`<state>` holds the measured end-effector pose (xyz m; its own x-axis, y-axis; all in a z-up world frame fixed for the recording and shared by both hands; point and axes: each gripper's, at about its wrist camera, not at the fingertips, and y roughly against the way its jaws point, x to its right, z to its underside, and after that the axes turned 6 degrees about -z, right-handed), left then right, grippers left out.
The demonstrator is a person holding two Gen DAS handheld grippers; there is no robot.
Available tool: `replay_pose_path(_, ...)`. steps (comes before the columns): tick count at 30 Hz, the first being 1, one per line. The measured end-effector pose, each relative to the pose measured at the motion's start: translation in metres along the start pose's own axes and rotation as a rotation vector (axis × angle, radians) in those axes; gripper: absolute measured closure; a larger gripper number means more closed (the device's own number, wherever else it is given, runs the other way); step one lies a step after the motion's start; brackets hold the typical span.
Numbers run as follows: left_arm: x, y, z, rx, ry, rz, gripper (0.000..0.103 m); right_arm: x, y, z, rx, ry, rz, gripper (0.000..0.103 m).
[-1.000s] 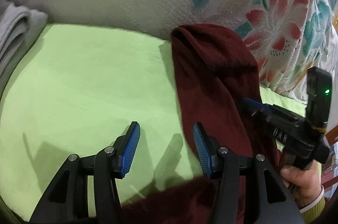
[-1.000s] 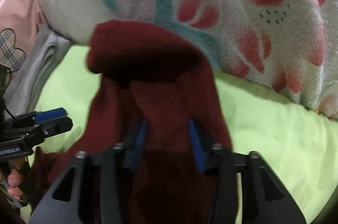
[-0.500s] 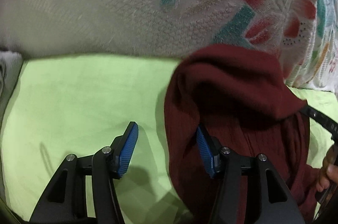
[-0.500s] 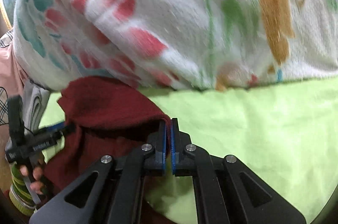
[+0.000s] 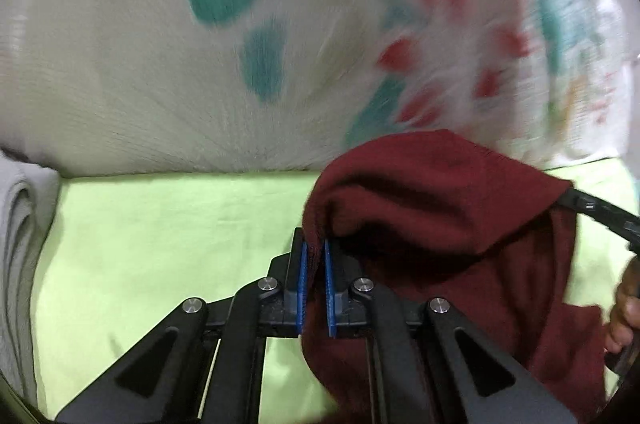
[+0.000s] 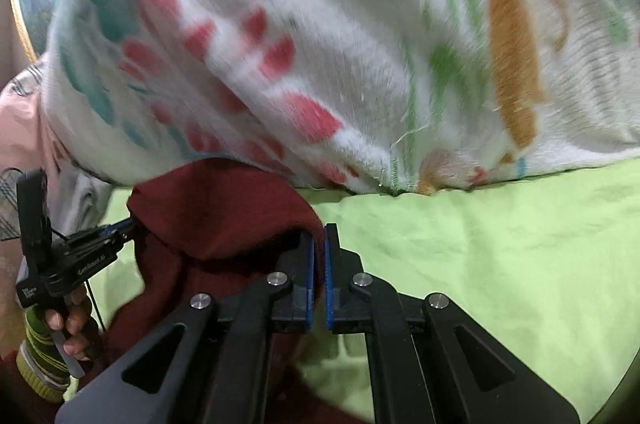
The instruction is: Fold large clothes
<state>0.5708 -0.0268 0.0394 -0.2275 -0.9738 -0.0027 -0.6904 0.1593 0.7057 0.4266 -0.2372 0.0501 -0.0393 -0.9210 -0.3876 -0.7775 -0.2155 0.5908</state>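
A dark red knitted garment (image 5: 440,191) hangs between both grippers above the lime green sheet (image 5: 160,224). My left gripper (image 5: 314,244) is closing its jaws on the garment's left edge, and the cloth is pinched between the blue pads. In the right wrist view my right gripper (image 6: 319,236) is shut on the right edge of the same garment (image 6: 216,207). The left gripper (image 6: 130,224) shows there too, biting the far edge, with a hand (image 6: 72,324) on its handle. The fold between the two grips droops downward.
A thick floral blanket (image 6: 360,43) is heaped along the back of the sheet (image 6: 500,244). A folded grey cloth (image 5: 20,224) lies at the left edge. A pink cloth (image 6: 20,127) sits beyond it.
My left gripper moved right and closed on the garment's left edge. The right gripper kept its grip and carried its edge rightward and up, stretching the cloth between the two.
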Motion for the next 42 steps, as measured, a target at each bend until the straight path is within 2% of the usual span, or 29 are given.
replay_pose_path(5, 0.014, 0.098, 0.039, 0.135, -0.09, 0.066, 0.097, -0.013, 0.075, 0.036, 0.057, -0.003, -0.039, 0.099)
replay_pose_path(8, 0.022, 0.137, 0.075, 0.156, -0.114, 0.104, 0.097, -0.016, 0.108, 0.074, 0.055, -0.047, -0.059, 0.099)
replay_pose_path(11, 0.024, 0.15, 0.114, 0.125, -0.11, 0.124, 0.097, -0.012, 0.131, 0.116, 0.02, -0.077, -0.043, 0.099)
replay_pose_path(16, 0.022, 0.16, 0.179, 0.041, -0.097, 0.146, 0.096, -0.014, 0.14, 0.175, -0.056, -0.122, -0.03, 0.098)
replay_pose_path(20, 0.012, 0.169, 0.226, -0.042, -0.046, 0.175, 0.09, -0.011, 0.15, 0.217, -0.11, -0.166, -0.01, 0.097)
replay_pose_path(22, 0.004, 0.174, 0.241, -0.074, -0.017, 0.192, 0.079, -0.009, 0.159, 0.227, -0.123, -0.181, 0.008, 0.094)
replay_pose_path(23, -0.003, 0.176, 0.248, -0.096, 0.009, 0.206, 0.068, -0.008, 0.163, 0.23, -0.127, -0.186, 0.014, 0.089)
replay_pose_path(24, -0.008, 0.177, 0.251, -0.103, 0.025, 0.212, 0.062, -0.007, 0.169, 0.235, -0.128, -0.193, 0.016, 0.087)
replay_pose_path(31, -0.044, 0.183, 0.259, -0.142, 0.186, 0.304, 0.057, -0.002, 0.196, 0.247, -0.097, -0.276, -0.037, 0.085)
replay_pose_path(34, -0.05, 0.178, 0.251, -0.168, 0.237, 0.357, 0.051, -0.001, 0.202, 0.249, -0.071, -0.32, -0.062, 0.073)
replay_pose_path(36, -0.051, 0.172, 0.247, -0.187, 0.257, 0.384, 0.048, 0.0, 0.206, 0.248, -0.053, -0.341, -0.073, 0.069)
replay_pose_path(38, -0.05, 0.163, 0.242, -0.209, 0.267, 0.394, 0.045, -0.002, 0.202, 0.243, -0.052, -0.343, -0.085, 0.069)
replay_pose_path(42, -0.041, 0.132, 0.231, -0.284, 0.291, 0.408, 0.045, 0.0, 0.183, 0.224, -0.055, -0.329, -0.06, 0.068)
